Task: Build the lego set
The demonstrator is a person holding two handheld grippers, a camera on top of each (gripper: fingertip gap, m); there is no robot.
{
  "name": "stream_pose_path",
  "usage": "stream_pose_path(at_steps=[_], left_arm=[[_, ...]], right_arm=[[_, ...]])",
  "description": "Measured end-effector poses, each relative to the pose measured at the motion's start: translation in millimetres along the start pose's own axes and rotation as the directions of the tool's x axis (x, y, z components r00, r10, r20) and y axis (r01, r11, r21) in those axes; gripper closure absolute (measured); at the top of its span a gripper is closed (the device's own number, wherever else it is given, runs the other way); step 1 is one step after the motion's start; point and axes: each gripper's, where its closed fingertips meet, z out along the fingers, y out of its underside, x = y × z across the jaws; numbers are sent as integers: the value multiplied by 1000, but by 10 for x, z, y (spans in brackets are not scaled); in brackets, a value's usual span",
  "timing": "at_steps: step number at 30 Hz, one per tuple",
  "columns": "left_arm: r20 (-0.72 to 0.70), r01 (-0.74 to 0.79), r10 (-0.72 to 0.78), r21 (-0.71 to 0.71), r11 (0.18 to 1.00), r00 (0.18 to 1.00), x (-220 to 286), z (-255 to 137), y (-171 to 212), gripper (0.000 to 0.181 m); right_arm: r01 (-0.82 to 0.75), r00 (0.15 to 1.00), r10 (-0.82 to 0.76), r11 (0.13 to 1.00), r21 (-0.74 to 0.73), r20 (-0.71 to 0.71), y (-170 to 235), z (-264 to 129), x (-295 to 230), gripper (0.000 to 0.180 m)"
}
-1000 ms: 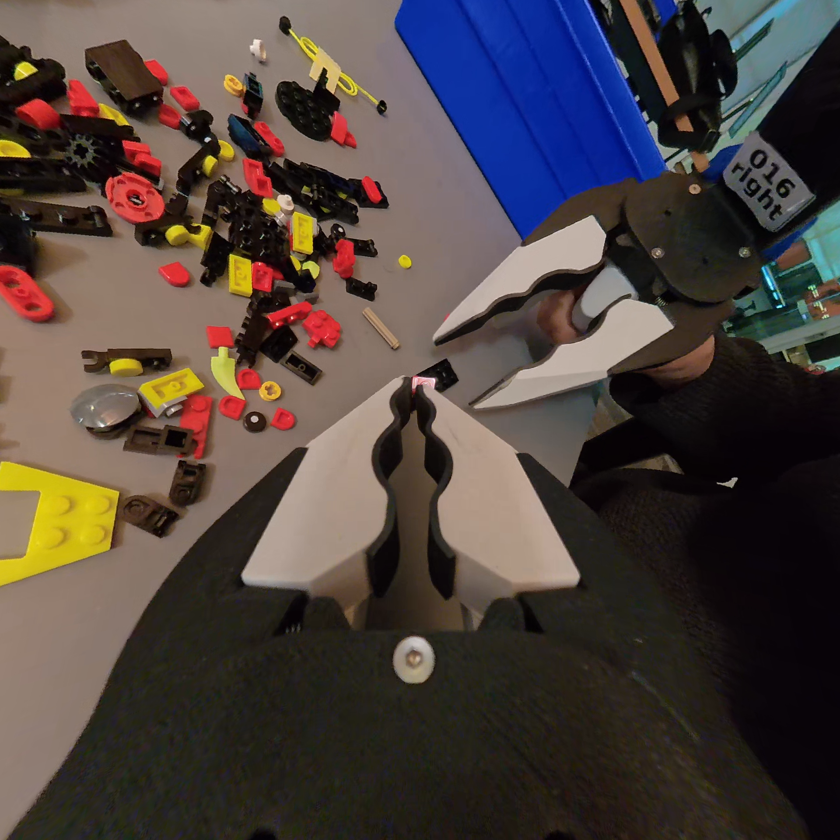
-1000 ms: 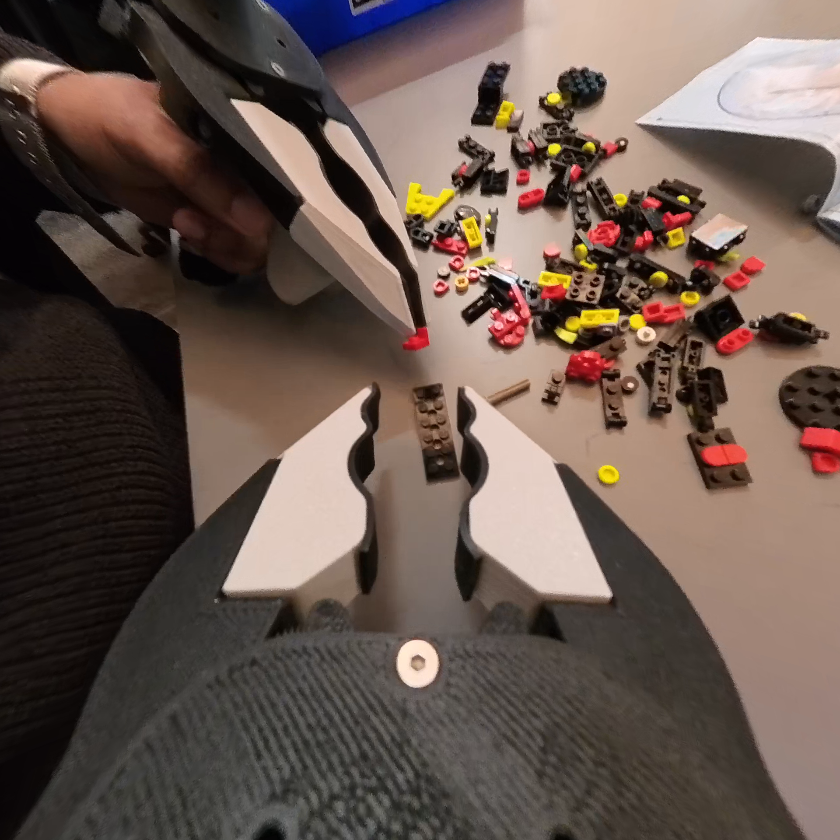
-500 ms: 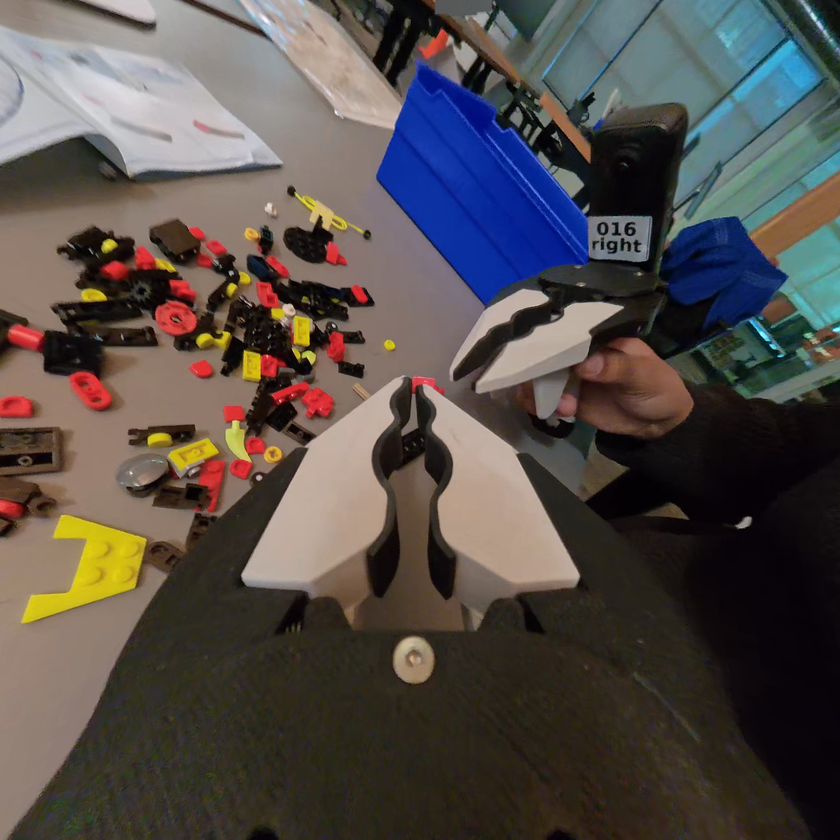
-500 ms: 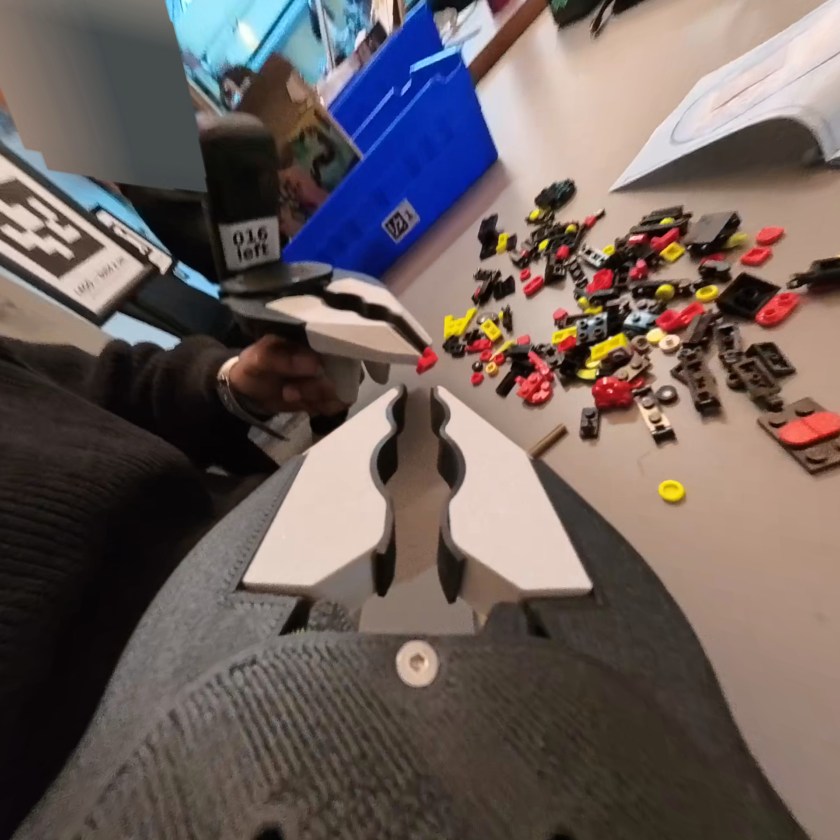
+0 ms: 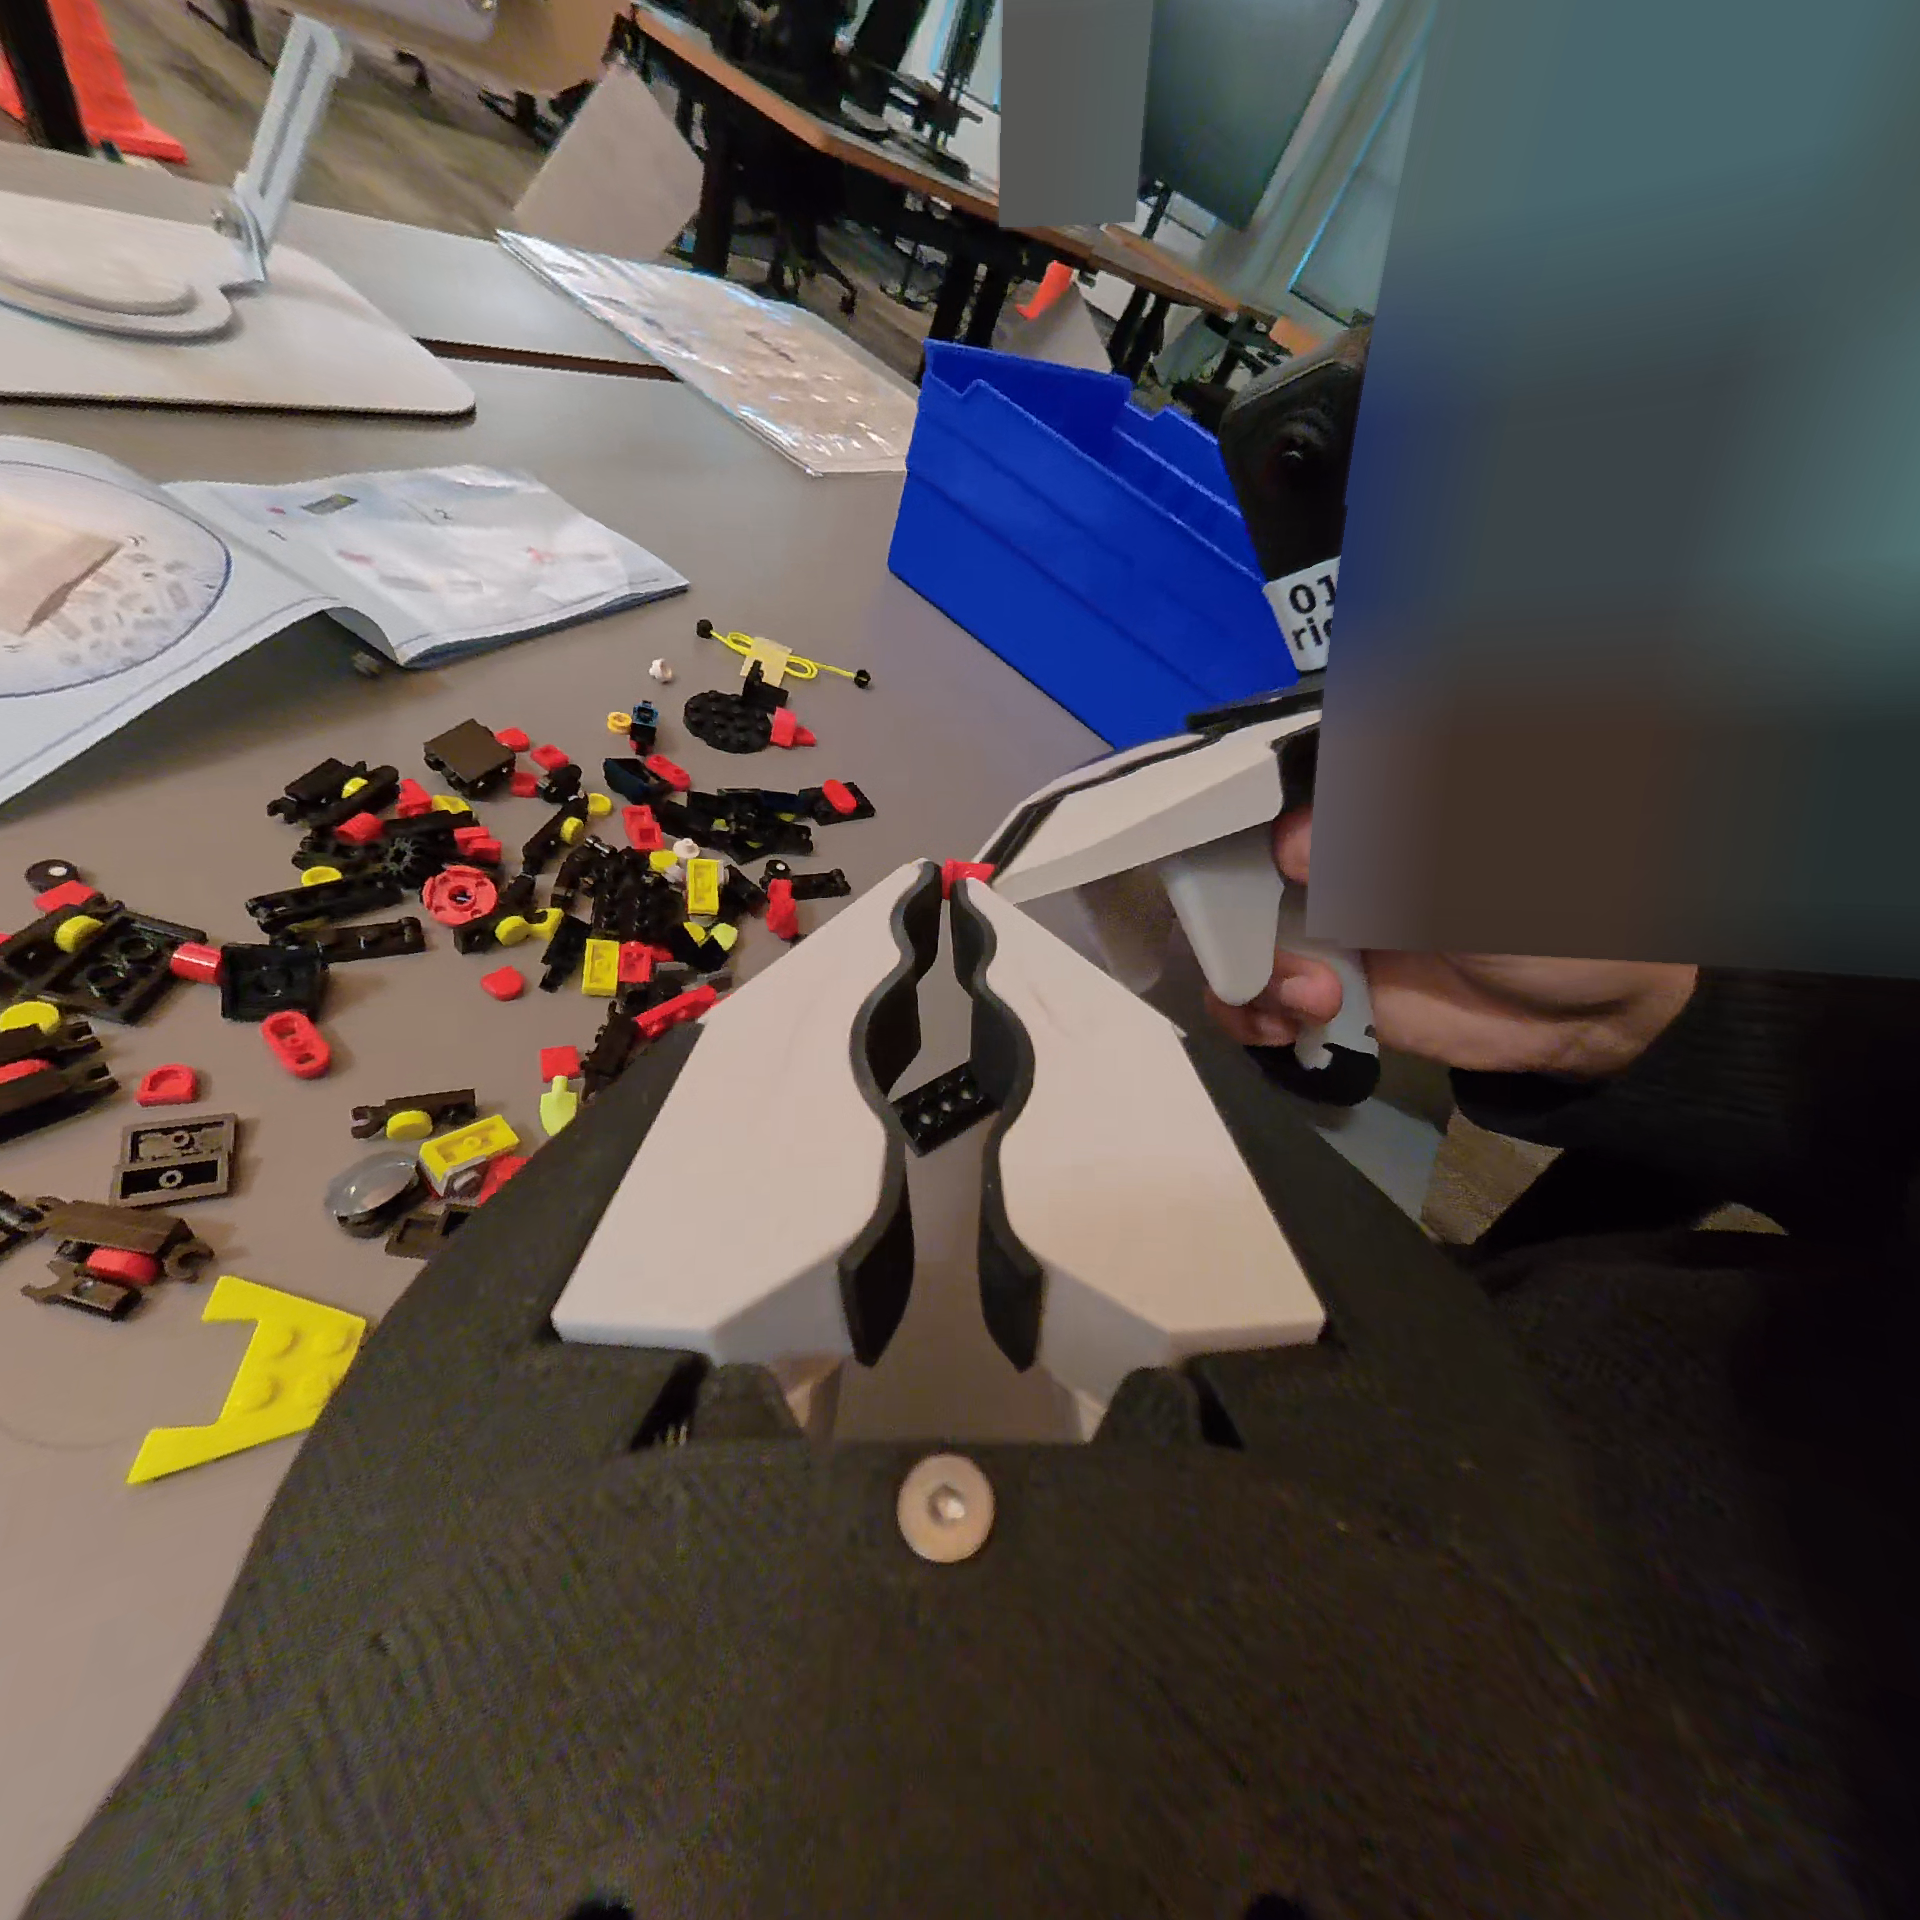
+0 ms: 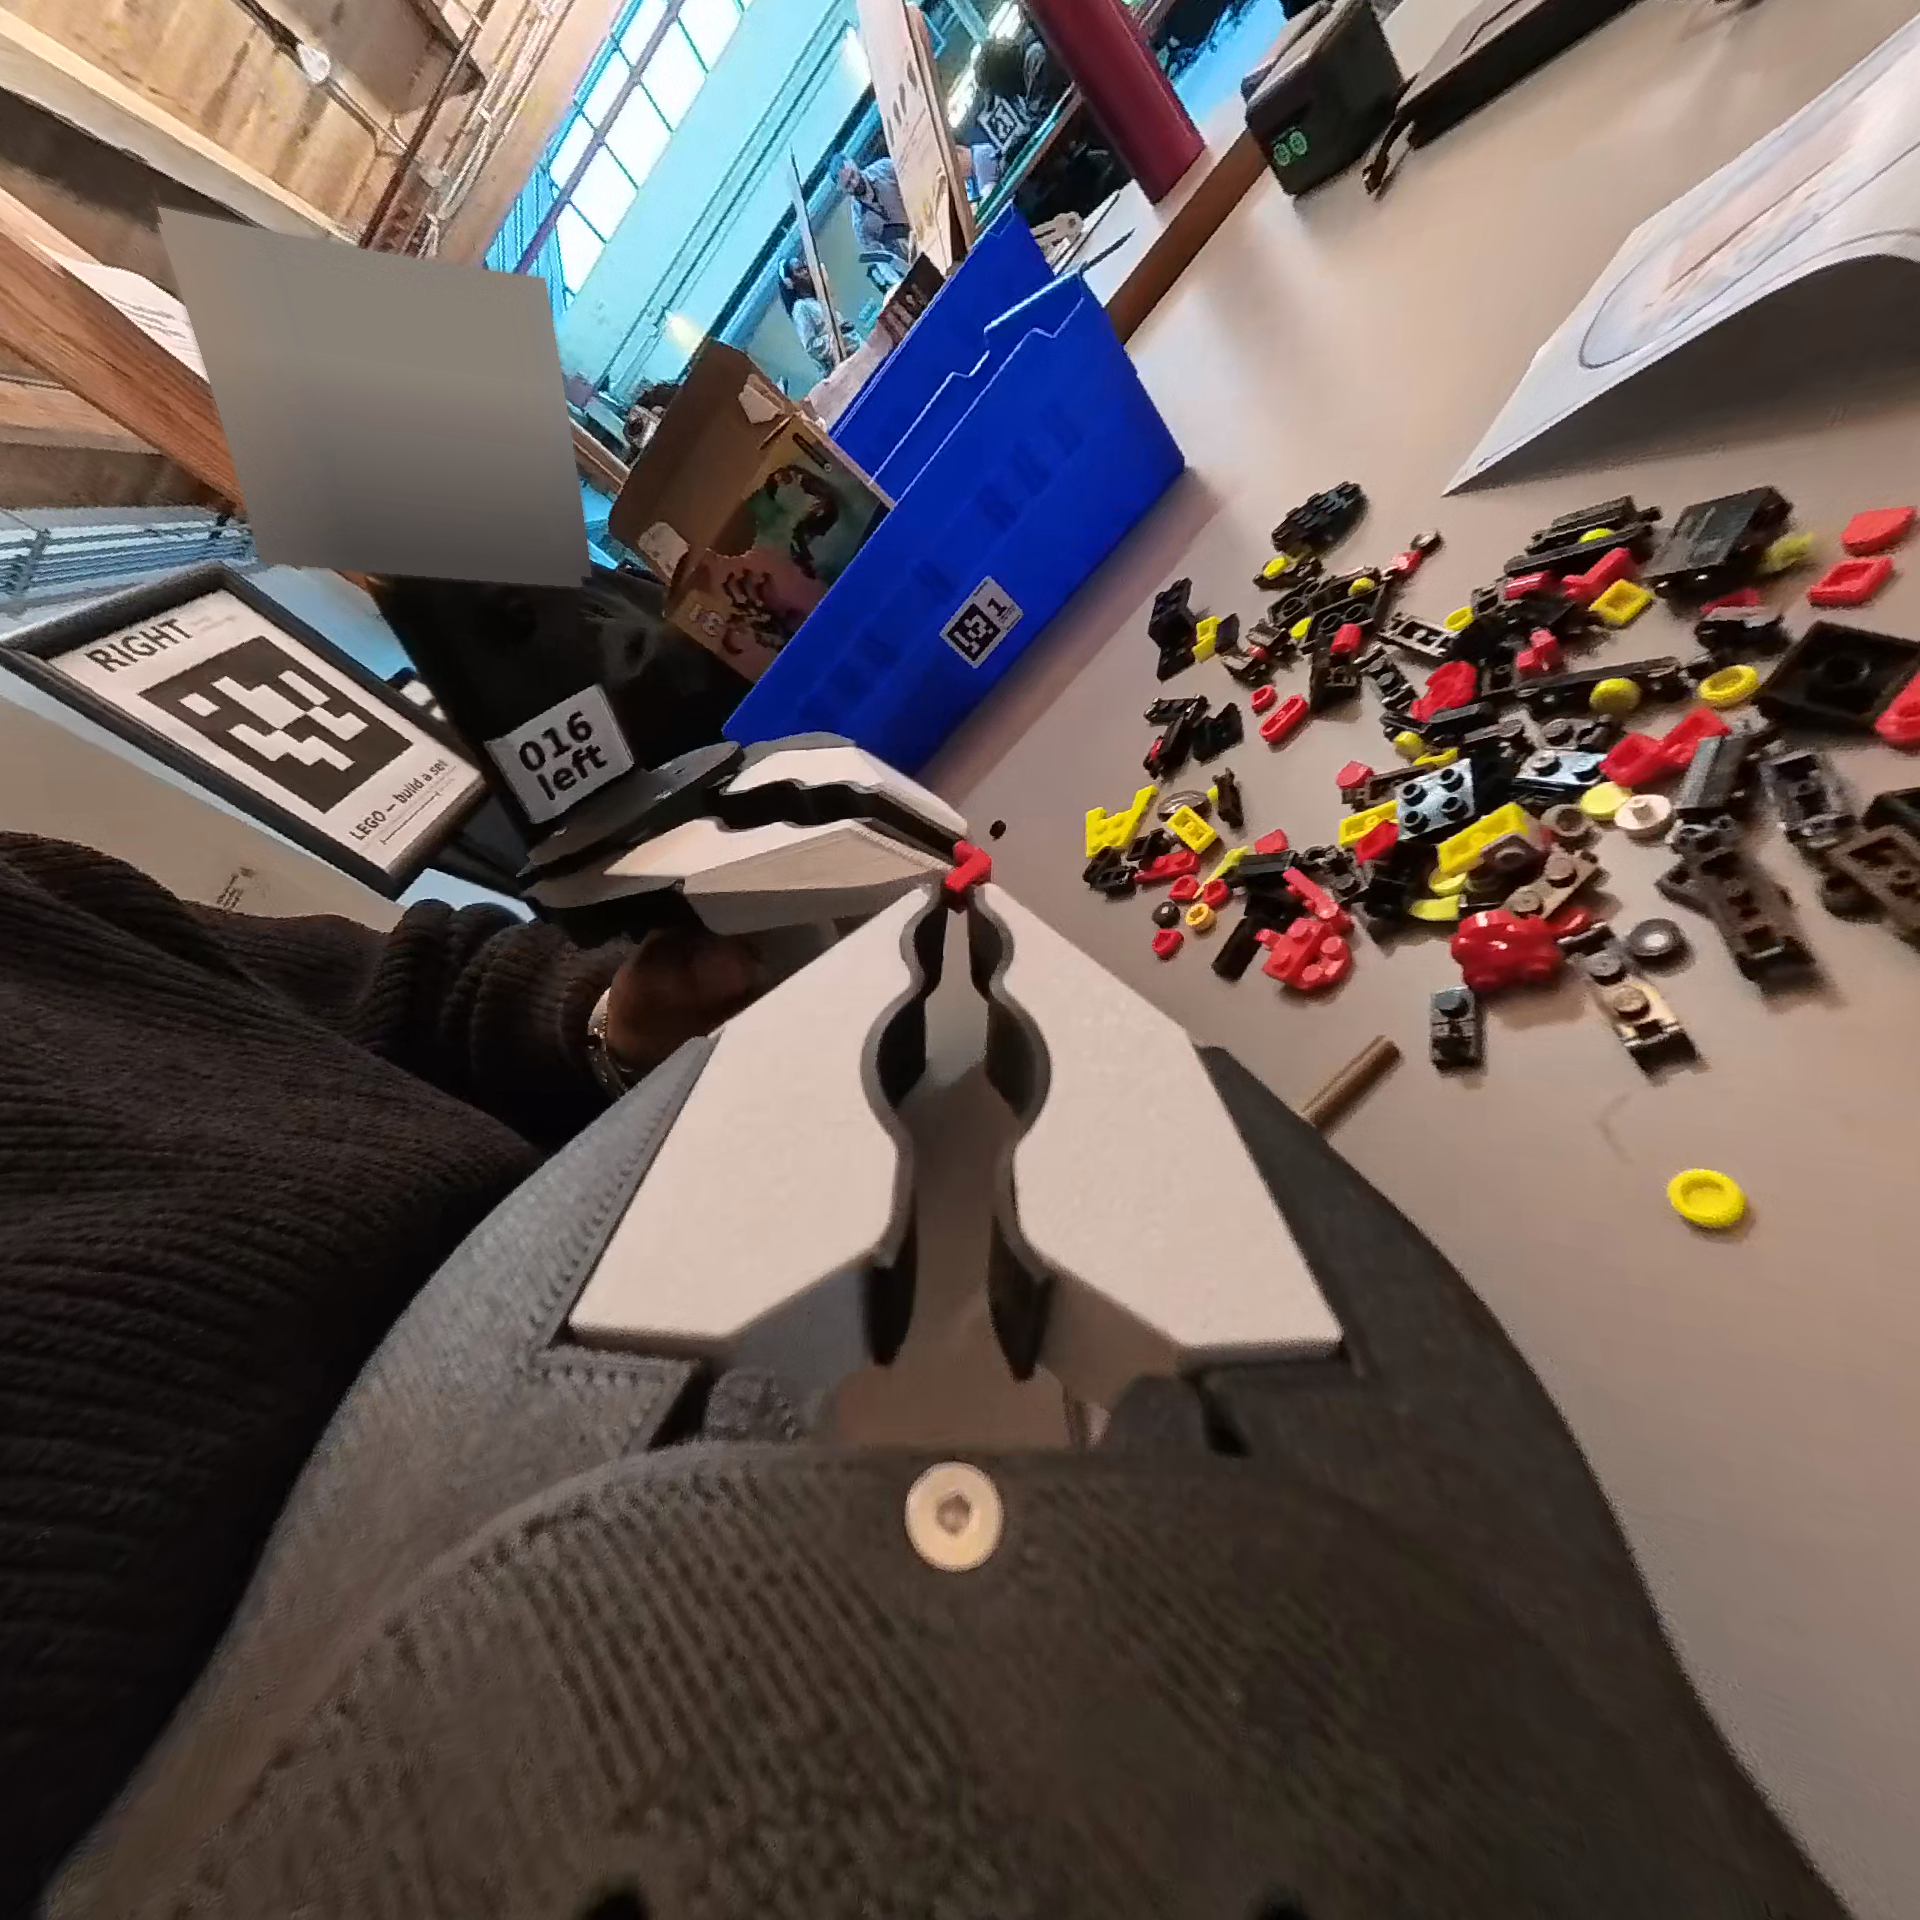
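Note:
My left gripper is shut on a small red piece, pinched at its fingertips above the table. My right gripper has its jaws nearly closed, and its tips touch the same red piece. I cannot tell whether it grips the piece. It comes in from the right in the left wrist view; the left gripper comes in from the left in the right wrist view. A black plate lies on the table, seen through the gap between the left fingers.
A pile of loose black, red and yellow pieces covers the grey table. A blue bin stands behind it and an open instruction booklet lies beyond. A yellow wedge plate and a yellow round piece lie apart. The grippers are tip to tip, or close to it.
Both grippers rose off the table and tilted up. The right gripper closed from open around the black plate, left it on the table, and its tips met the red piece.

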Motion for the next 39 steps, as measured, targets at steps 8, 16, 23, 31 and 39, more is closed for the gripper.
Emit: stream_pose_path(at_steps=[8, 16, 23, 31, 39], left_arm=[[-49, -4, 2, -48, 999, 999, 36, 40, 62, 161], [-171, -371, 345, -150, 917, 923, 220, -20, 294, 145], [-354, 33, -121, -245, 969, 927, 439, -59, 312, 161], [-440, 460, -563, -326, 826, 700, 372, -106, 143, 163], [-405, 516, -654, -405, 755, 639, 377, -77, 261, 174]], right_arm=[[-10, 1000, 11, 1000, -29, 29, -34, -96, 44, 179], [5, 995, 33, 932, -361, 99, 410, -316, 53, 178], [578, 807, -582, 747, -328, 98, 294, -260, -126, 179], [893, 286, -957, 246, -377, 54, 292, -220, -159, 179], [925, 153, -985, 114, -362, 82, 320, -182, -147, 178]])
